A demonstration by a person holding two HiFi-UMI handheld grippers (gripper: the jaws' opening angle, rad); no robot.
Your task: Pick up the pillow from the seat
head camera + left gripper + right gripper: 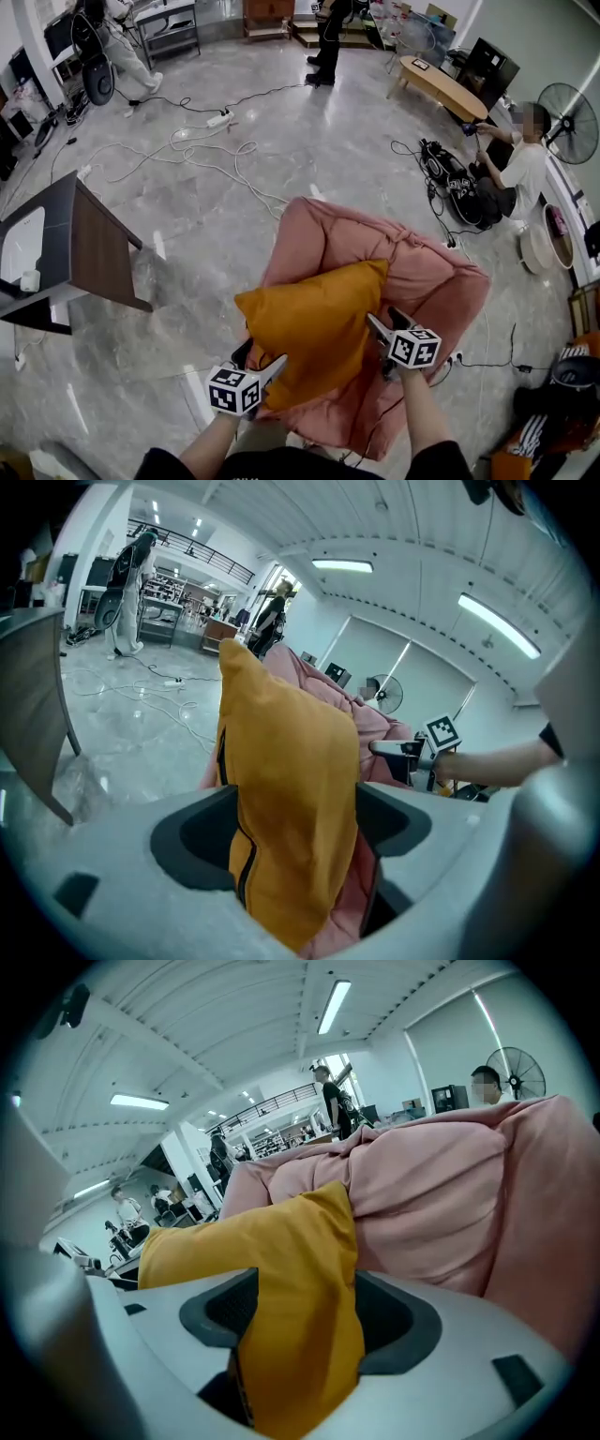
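An orange pillow stands on edge on the pink cushioned seat. My left gripper is at the pillow's near left corner, my right gripper at its right edge. In the left gripper view the pillow hangs between the wide jaws of the left gripper, with a dark gap showing at each pad. The right gripper appears beyond it. In the right gripper view the pillow's corner droops between the spread jaws of the right gripper, and the pink seat rises behind.
A dark table stands at the left. White cables lie across the grey marble floor. A person sits at the right beside black bags and a fan. A wooden low table and a standing person are farther back.
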